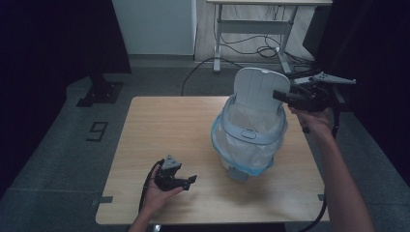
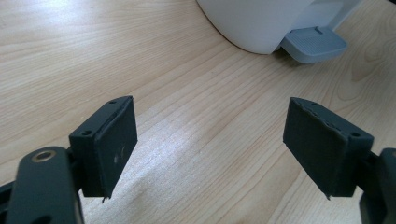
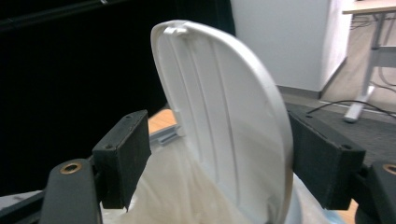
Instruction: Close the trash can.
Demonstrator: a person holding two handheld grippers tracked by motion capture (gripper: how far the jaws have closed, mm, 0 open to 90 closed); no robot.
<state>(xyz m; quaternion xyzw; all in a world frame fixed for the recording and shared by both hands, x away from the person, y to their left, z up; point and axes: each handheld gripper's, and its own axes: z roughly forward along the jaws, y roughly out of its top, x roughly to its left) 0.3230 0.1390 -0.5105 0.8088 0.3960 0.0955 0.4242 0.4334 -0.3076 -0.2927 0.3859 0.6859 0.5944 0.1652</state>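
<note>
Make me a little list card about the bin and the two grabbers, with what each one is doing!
bin: small white pedal bin on the wooden table, plastic liner inside
lid: lid raised upright
pedal: grey pedal at the bin's base
right gripper: right gripper at the lid's edge, jaws open with the lid between them; whether they touch it is unclear
left gripper: left gripper low over the table near the bin, jaws open, holding nothing

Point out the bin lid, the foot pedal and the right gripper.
bin lid point(image 3: 224, 116), right gripper view, ribbed inner face.
foot pedal point(image 2: 314, 44), left gripper view, grey top surface.
right gripper point(image 1: 282, 95), high view, jaw tips beside the lid's edge.
</note>
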